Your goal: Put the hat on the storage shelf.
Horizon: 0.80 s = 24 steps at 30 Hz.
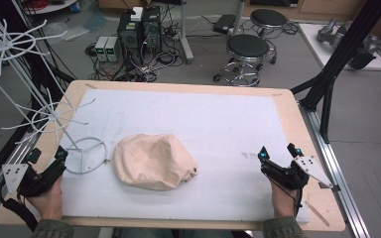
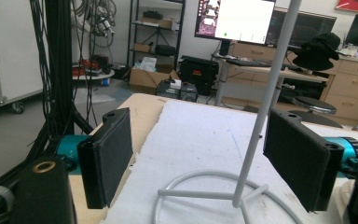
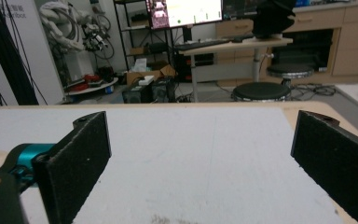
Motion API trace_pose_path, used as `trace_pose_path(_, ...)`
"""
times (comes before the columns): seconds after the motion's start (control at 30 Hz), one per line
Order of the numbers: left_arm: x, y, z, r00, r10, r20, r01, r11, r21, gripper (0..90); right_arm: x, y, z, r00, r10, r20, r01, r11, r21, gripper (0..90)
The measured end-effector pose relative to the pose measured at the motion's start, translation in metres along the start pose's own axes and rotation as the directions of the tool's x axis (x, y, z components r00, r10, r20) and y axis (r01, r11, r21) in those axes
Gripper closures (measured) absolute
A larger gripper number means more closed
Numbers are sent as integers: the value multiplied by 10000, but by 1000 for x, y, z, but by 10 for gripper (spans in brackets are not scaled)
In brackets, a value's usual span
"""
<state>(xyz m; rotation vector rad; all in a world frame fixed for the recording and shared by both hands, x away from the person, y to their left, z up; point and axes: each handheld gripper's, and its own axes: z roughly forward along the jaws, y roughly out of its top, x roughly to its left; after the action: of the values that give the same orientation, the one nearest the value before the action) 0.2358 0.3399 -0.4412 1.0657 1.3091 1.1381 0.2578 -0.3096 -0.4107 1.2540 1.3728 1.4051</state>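
The left gripper [image 1: 47, 154] rests at the near left corner of the table [image 1: 287, 106], jaws spread wide and holding nothing. In the left gripper view, the left gripper [image 2: 200, 154] faces the white wire rack [image 2: 261, 116]; the rack's upright pole rises between the two jaws without touching either pad, and its ring base [image 2: 205, 186] lies on the white mat [image 2: 200, 130]. In the high view the ring base [image 1: 85, 154] sits just beside the left jaws. The beige cloth hat [image 1: 151, 161] lies on the mat near the table's middle, just right of the ring base. The right gripper [image 1: 279, 152] rests at the near right edge, well apart from the hat, jaws wide and empty [image 3: 200, 154].
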Motion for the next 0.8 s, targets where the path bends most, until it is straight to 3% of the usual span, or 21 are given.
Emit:
trace_pose_path(0.2, -2, 0, -3, 10000, -24, 52, 24, 10000, -40, 240, 1, 19, 8, 9997, 195, 169, -195, 9998, 0, 38)
trace_pose_path(0.37, -3, -1, -5, 9999, -57, 105, 58, 10000, -21, 240, 8, 35, 26, 9988, 292, -405, -293, 9996, -18, 39)
trace_pose_path(0.43, -3, -1, -5, 9999, -26, 104, 26, 10000, -14, 240, 18, 44, 37, 9960, -129, -882, 137, 9999, 88, 39)
trace_pose_path(0.5, -3, -1, -5, 9999, -49, 100, 50, 10000, -50, 240, 21, 46, 40, 9950, -175, -987, 187, 9998, 111, 39)
trace_pose_path(0.57, -3, 0, -5, 9999, -63, 96, 64, 10000, -72, 240, 30, 55, 49, 9877, -422, -1503, 453, 9988, 173, 38)
trace_pose_path(0.63, -3, 0, -5, 9999, -90, 105, 91, 9999, -44, 240, 33, 57, 52, 9847, -504, -1666, 544, 9983, 197, 39)
trace_pose_path(0.67, -3, -1, -5, 9999, -101, 96, 102, 9999, -29, 240, 39, 60, 58, 9760, -644, -2083, 681, 9976, 110, 38)
trace_pose_path(0.77, -4, -1, -4, 9998, -100, 159, 99, 9999, 11, 240, 48, 63, 69, 9622, -818, -2597, 916, 9955, 258, 38)
trace_pose_path(0.8, -4, -1, -4, 9998, -81, 174, 81, 10000, -3, 240, 48, 63, 69, 9622, -818, -2597, 916, 9955, 258, 38)
